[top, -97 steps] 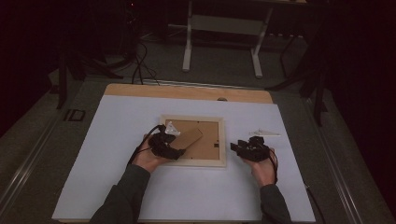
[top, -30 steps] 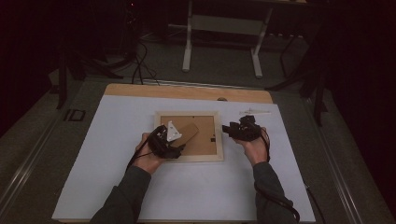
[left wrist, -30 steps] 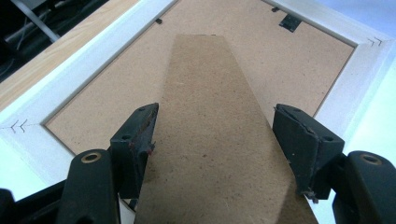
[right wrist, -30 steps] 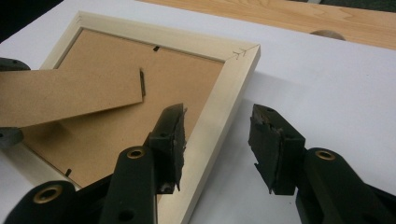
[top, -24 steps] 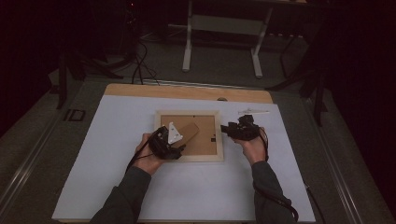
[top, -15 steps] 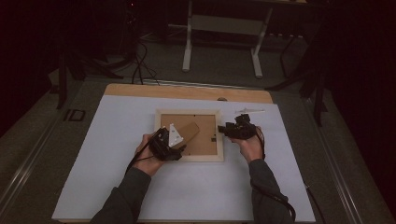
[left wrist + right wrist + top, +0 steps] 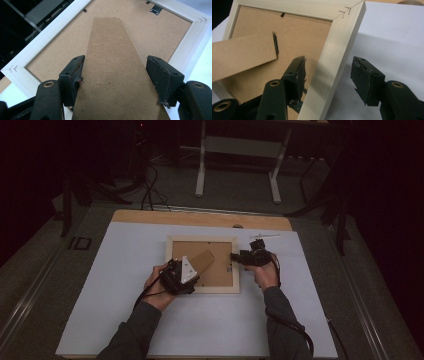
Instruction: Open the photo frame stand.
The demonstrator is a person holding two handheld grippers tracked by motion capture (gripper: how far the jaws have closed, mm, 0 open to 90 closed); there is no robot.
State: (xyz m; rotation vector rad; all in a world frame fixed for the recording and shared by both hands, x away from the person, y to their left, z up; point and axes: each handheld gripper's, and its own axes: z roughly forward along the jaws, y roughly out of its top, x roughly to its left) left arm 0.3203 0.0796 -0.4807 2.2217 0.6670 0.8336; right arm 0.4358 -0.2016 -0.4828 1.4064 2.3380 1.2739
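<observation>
A pale wooden picture frame [image 7: 202, 239] lies face down on the white table [image 7: 125, 270], its brown backing up. Its cardboard stand [image 7: 204, 260] is lifted off the backing. My left gripper [image 7: 187, 272] is at the frame's near left corner, shut on the stand [image 7: 112, 50], with one jaw against each long edge [image 7: 115, 72]. My right gripper [image 7: 235, 257] straddles the frame's right rail [image 7: 337, 50]. Its jaws have just been opening and stand wide [image 7: 327, 72], one over the backing and one over the table, neither pressing on the rail.
A wood strip [image 7: 200, 217] runs along the table's far edge, and a thin white object [image 7: 265, 236] lies beyond the frame's far right corner. Small metal clips [image 7: 156, 9] sit on the frame's back. Bare table stretches to the left and front.
My right gripper has moved left from beside the frame onto its right rail, and its jaws have spread. The left gripper has stayed on the stand.
</observation>
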